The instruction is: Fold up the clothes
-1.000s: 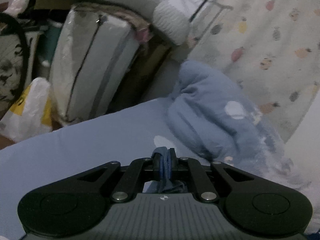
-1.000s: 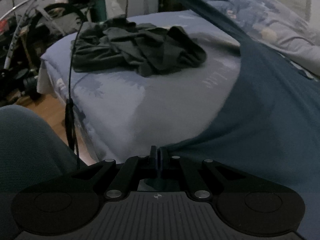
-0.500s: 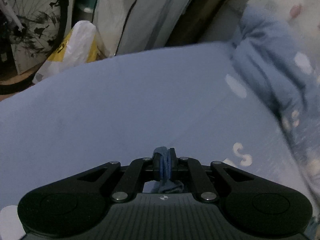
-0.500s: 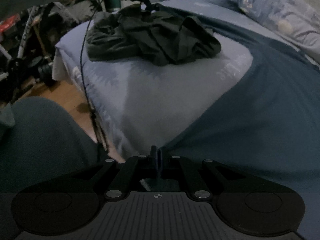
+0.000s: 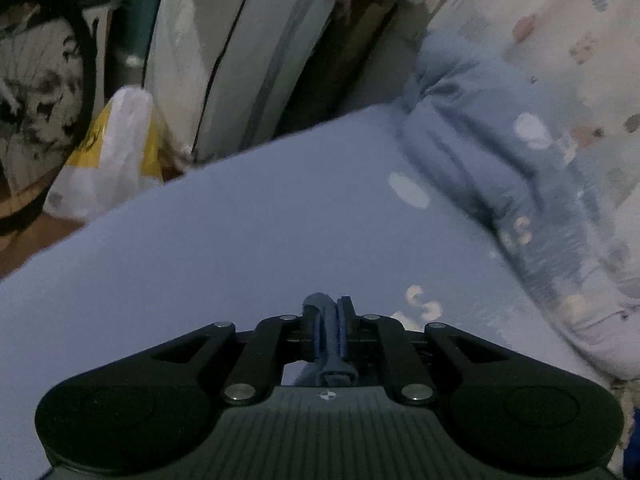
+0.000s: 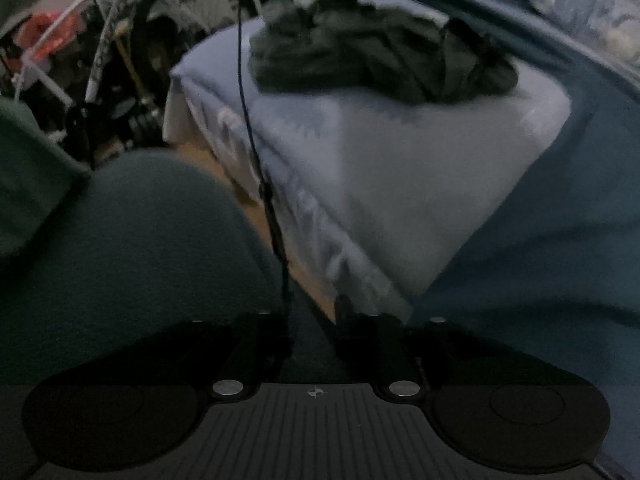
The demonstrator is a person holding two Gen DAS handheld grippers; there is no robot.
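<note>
1. The left black two-finger gripper (image 5: 328, 312) has its jaws just starting to part, yet a bunched fold of blue cloth (image 5: 327, 340) is wedged between the pads, and the pads look to be touching it on both sides.
2. That fold is an edge of the large dark teal-blue garment (image 6: 540, 240), which the right wrist view shows spread flat across the bed along the right side of the picture.
3. The right black two-finger gripper (image 6: 312, 320) is opening; a clear gap stands between its fingers, and neither pad presses on cloth.
4. The nearest edge of the teal-blue garment lies just beside the right finger of that gripper, at the bed's near edge.
5. The pale lavender bedsheet (image 5: 240, 240) fills the middle of the left wrist view, smooth and bare in front of the left gripper.
6. A crumpled dark grey-green pile of clothes (image 6: 380, 60) sits on the far corner of the bed, beside the far edge of the teal-blue garment.
7. A rumpled light blue printed quilt (image 5: 500, 152) lies along the right of the sheet.
8. A thin black cable (image 6: 256, 160) hangs down in front of the bed.
9. A white and yellow plastic bag (image 5: 112, 156) rests on the floor beyond the bed.
</note>
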